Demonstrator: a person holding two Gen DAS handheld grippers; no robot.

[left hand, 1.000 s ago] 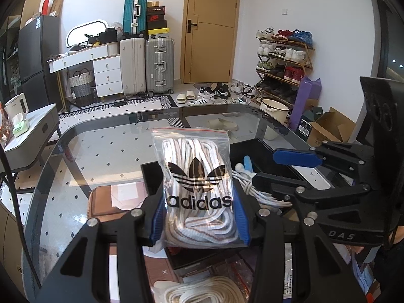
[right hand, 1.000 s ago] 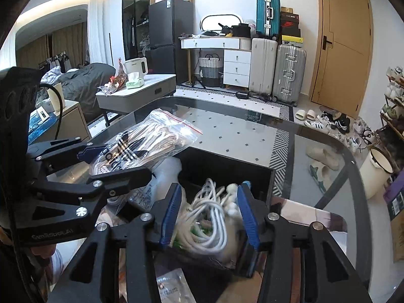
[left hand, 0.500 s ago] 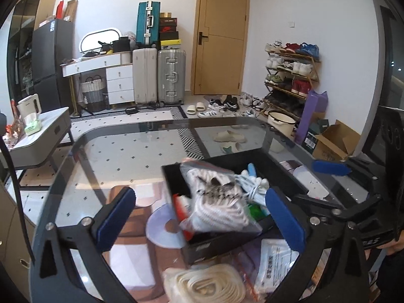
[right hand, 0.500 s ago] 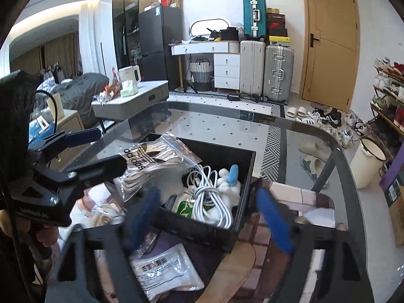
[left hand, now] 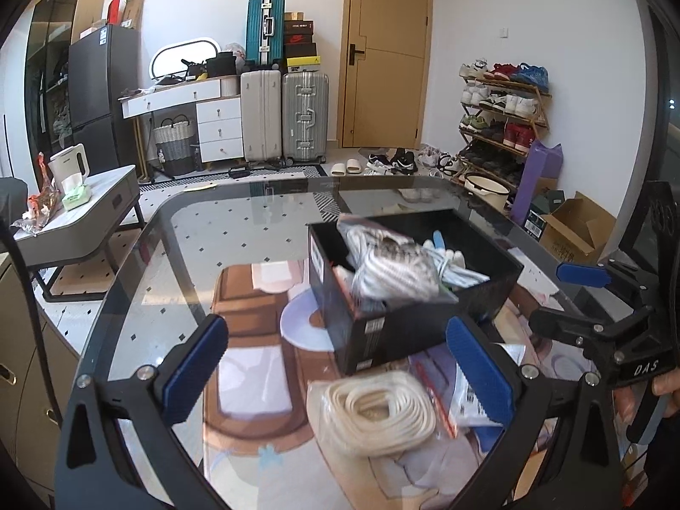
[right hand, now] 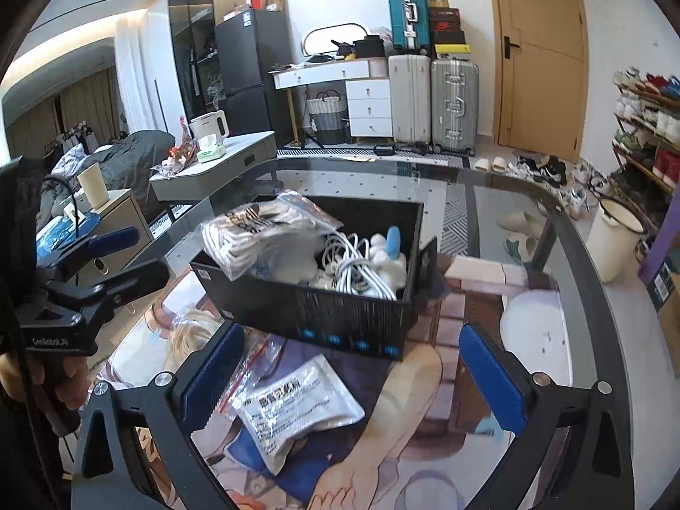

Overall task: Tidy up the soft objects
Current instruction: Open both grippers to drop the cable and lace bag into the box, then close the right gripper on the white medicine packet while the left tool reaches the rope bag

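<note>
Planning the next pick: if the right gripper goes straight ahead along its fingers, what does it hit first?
Probably the flat printed pouch lying on the mat between the open right gripper fingers. Past it, the near wall of the black box. Depth is uncertain through the fisheye.

Motion blur is smearing the bagged laces at twelve o'clock, while the box is hiding their lower part.

Home bedroom: suitcases, shoe rack, bed.
</note>
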